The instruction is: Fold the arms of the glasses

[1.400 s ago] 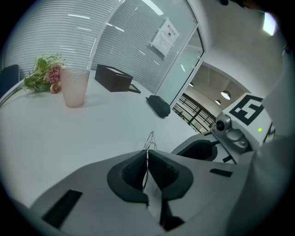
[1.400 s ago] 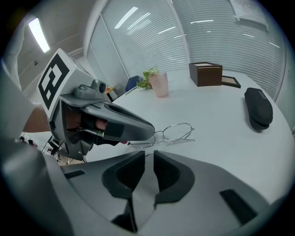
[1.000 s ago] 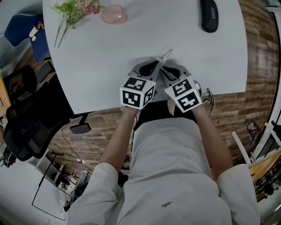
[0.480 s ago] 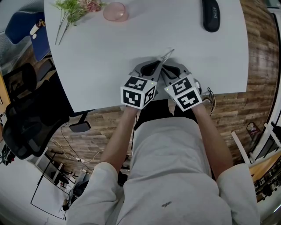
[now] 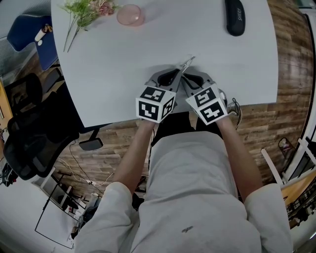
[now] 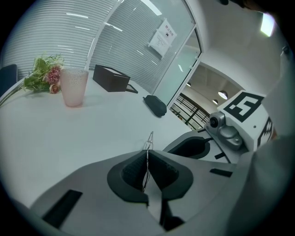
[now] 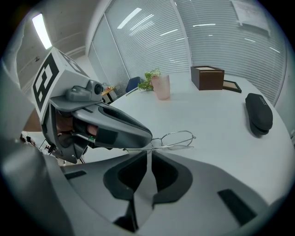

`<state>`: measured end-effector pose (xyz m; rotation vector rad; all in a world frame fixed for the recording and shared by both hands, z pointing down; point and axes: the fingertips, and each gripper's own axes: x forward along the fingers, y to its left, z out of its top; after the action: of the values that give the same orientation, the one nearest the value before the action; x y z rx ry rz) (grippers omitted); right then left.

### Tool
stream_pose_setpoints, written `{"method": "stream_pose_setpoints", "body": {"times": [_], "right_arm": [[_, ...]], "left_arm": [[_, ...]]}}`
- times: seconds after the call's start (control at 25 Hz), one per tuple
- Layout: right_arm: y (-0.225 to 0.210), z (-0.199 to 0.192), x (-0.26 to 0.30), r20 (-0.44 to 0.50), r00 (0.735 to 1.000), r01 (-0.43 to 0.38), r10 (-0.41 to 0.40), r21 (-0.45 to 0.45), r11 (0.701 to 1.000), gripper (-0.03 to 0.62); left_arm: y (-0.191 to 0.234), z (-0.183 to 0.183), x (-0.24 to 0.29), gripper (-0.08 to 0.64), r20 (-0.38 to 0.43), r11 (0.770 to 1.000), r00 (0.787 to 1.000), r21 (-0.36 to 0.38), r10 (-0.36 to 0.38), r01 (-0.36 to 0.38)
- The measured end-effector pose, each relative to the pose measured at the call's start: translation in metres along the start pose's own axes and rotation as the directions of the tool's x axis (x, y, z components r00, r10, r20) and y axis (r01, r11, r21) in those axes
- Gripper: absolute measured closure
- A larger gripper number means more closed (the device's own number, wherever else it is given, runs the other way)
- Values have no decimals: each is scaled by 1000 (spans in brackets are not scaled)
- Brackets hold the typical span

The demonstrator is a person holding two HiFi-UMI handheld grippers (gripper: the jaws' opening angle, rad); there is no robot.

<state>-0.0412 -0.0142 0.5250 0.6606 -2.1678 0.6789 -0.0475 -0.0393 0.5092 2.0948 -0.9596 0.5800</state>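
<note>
White tabletop [image 5: 123, 64] carries a flower sprig [image 5: 84, 11] at upper left, a pink cup [image 5: 130, 15] near it, a black case [image 5: 234, 17] at upper right; black office chair [image 5: 34, 138] stands at left.

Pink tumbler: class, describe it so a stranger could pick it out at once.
On the white table, look to the far left edge, beside the bunch of green and pink flowers. The frosted pink tumbler stands upright there, the only cup on it.
</note>
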Motion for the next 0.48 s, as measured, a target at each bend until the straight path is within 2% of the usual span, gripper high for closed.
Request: {"method": "stream_pose_setpoints", "body": {"times": [0.36,0.48], "right_arm": [[-18,-7,-13,16,998,55,-55,30,998,554],[-24,-10,-20,19,997,73,-74,41,996,554]], "left_arm": [[3,-1,3,535,-15,998,1000,61,18,-17],[1,-3,4,535,-23,993,999,117,32,-29]]}}
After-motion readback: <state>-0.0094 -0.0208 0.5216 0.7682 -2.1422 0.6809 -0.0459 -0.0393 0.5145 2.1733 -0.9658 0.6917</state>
